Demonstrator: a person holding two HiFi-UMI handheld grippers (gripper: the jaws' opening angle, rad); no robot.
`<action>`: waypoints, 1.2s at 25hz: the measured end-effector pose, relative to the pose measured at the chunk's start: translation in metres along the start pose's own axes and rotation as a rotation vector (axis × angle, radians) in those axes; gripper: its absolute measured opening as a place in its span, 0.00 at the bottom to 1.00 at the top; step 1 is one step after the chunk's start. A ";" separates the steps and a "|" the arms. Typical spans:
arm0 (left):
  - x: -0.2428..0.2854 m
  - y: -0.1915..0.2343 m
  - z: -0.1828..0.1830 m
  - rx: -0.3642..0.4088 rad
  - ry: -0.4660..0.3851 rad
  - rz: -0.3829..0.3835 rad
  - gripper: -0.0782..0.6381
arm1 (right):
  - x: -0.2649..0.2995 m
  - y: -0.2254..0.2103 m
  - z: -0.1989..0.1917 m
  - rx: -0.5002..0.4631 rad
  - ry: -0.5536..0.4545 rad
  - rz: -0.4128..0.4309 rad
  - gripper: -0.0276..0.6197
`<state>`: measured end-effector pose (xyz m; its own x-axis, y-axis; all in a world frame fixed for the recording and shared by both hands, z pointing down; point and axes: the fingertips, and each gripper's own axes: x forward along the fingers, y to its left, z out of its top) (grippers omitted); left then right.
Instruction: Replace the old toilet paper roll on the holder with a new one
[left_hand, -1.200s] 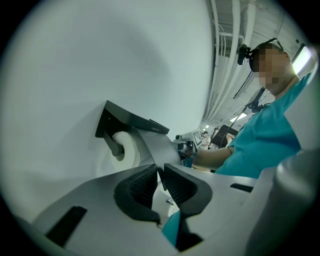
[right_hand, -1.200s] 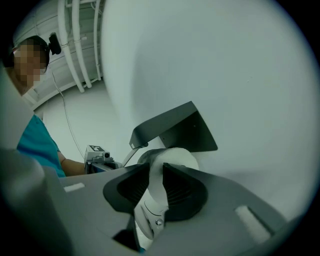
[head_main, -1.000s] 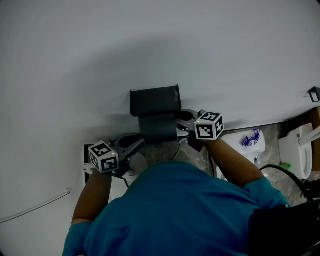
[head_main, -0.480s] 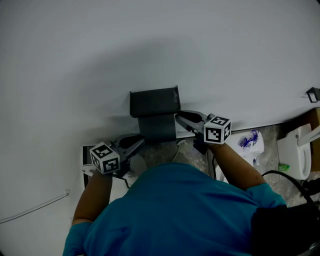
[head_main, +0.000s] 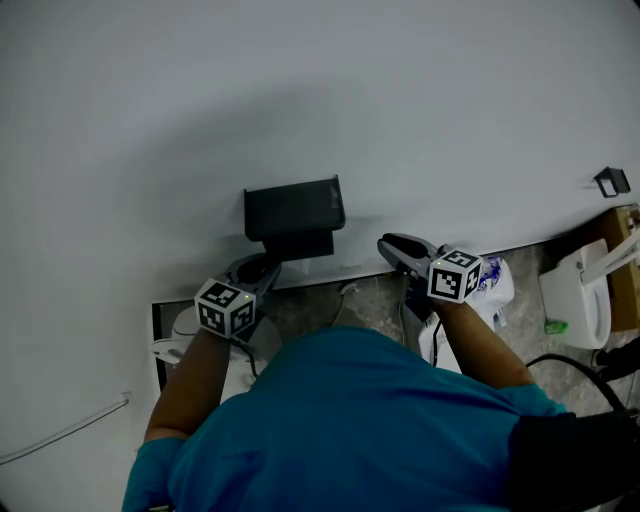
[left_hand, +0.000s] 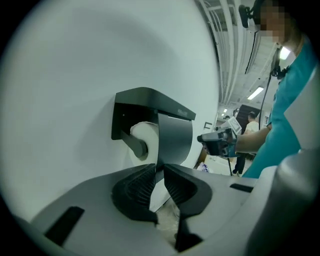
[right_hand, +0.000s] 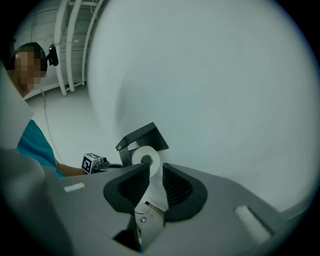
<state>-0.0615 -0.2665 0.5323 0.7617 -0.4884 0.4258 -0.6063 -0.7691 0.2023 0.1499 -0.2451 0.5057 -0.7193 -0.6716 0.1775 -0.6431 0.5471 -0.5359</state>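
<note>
The job looks to be at its start: the old roll has not come off, and no tongs have hold of anything. On the left, the left tongs (left_hand: 159, 168) sit low against the wall (head_main: 300, 80), just below and to the left of the holder (head_main: 295, 208). Their jaws are narrow and closing, with nothing pinched between them. The holder is a black bracket fixed to the wall, with a flat cover hanging over the front. The old roll (left_hand: 146, 131) sits under that cover on a bent arm that enters its core from the left, so the free end seems to be on the right. To the right of the holder, the right tongs (right_hand: 156, 168) point back at the roll's end face from a little way off. Their jaws stand a narrow way apart and hold no roll or paper; a bit of shiny metal low in the gap looks like part of the tool. Further right, on the floor (head_main: 370, 305), lies a white pack with blue print (head_main: 497, 280), perhaps the fresh paper, though I cannot tell, and past it a toilet (head_main: 575, 300). Next, I judge, one pair of tongs must open wide enough to take the roll. The other would tip the cover up, and the roll then slides off sideways to the right.
</note>
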 end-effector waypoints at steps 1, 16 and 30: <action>0.003 0.003 0.000 0.012 0.003 0.011 0.17 | -0.002 -0.001 -0.001 -0.001 0.000 -0.006 0.17; -0.011 0.005 -0.004 -0.024 -0.040 0.054 0.30 | 0.000 0.015 0.010 -0.073 0.012 0.010 0.17; -0.131 0.029 0.074 -0.065 -0.392 0.213 0.24 | 0.009 0.082 0.070 -0.403 -0.009 0.030 0.11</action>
<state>-0.1616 -0.2556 0.4169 0.6396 -0.7620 0.1007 -0.7627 -0.6129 0.2067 0.1090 -0.2418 0.4055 -0.7383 -0.6557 0.1581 -0.6745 0.7177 -0.1734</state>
